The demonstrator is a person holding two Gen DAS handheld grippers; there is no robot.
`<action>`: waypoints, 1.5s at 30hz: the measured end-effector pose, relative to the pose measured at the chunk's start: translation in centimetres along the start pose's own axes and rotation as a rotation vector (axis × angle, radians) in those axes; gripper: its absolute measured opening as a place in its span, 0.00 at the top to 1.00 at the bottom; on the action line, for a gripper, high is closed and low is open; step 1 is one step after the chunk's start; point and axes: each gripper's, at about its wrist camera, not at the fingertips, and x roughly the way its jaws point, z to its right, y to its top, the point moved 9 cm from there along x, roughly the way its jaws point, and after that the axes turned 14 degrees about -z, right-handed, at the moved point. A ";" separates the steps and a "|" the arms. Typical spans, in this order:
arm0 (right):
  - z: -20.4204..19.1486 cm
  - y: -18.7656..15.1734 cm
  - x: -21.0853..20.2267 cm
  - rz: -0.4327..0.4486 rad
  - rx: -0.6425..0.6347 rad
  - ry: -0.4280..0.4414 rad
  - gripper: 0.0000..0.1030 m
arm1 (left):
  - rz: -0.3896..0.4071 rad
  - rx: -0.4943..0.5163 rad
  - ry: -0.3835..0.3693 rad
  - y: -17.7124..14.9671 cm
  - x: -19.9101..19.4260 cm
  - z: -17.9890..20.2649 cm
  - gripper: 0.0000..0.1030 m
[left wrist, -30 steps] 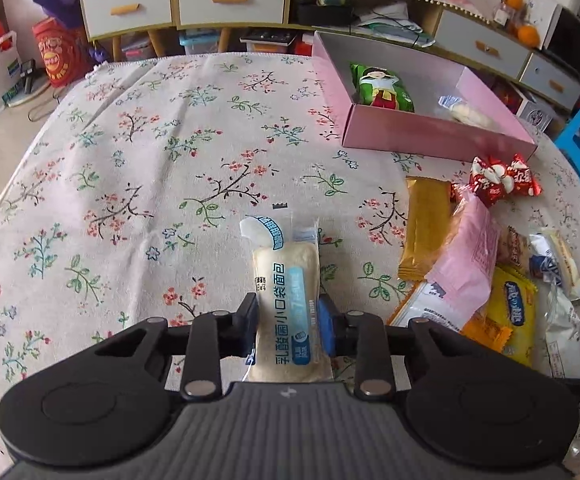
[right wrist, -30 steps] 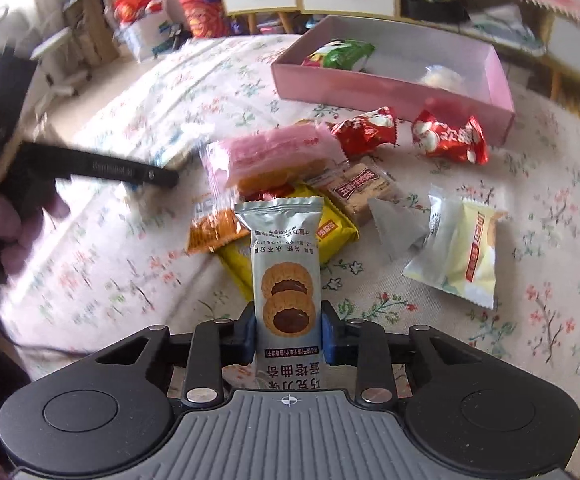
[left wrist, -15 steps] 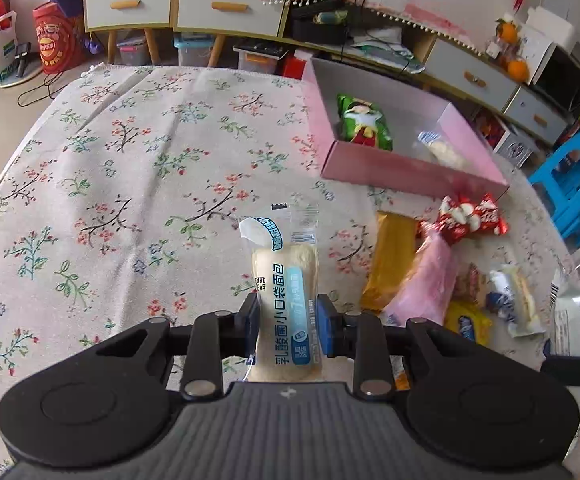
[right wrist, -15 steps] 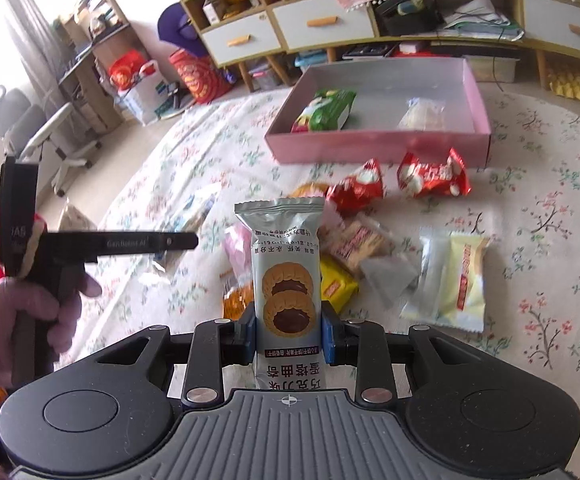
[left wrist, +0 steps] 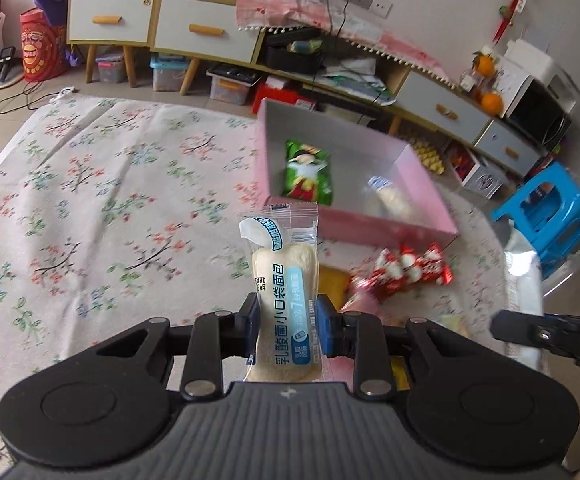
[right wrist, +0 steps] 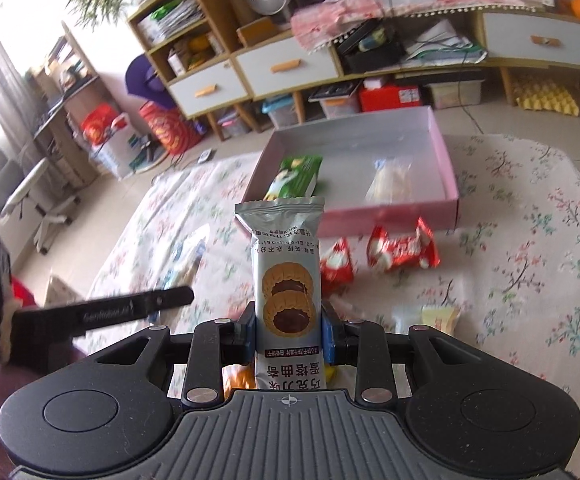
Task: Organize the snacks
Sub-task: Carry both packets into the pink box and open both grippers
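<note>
Both packets have come up off the floral cloth since the earlier frames, and the pink box now sits straight ahead of each pair of jaws rather than off to one side.

The left gripper (left wrist: 287, 326) is clamped on a bread packet (left wrist: 284, 292), which stands upright between its blue pads; the wrapper reads 乳酸菌小口袋面包. The right gripper (right wrist: 288, 330) pinches a silver biscuit packet (right wrist: 286, 280) printed with two chocolate-filled rounds; its lower line reads upside down and I make out 巧克力味 only.

Beyond both jaws lies the pink box (left wrist: 389, 226), already holding a green packet (left wrist: 307, 172) and a pale one (left wrist: 387, 194). Between jaws and box, two red sweets (right wrist: 401, 248) lie on the cloth (left wrist: 90, 200).

My judgement: this is the carry stage, both loads lifted. Next, each packet must clear the box's near wall, reach a bare patch of floor, then be released.
</note>
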 end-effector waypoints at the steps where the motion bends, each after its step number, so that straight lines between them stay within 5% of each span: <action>1: 0.1 0.3 0.0 0.004 0.008 -0.001 0.72 | 0.003 -0.001 -0.011 0.2 0.0 0.3 0.75; 28: 7.8 11.8 4.3 0.046 0.110 -0.159 0.72 | -0.041 0.009 -0.163 9.1 7.2 6.1 0.75; 45: 12.4 17.4 11.7 0.032 0.135 -0.245 0.72 | -0.035 0.061 -0.056 11.8 12.9 6.2 0.74</action>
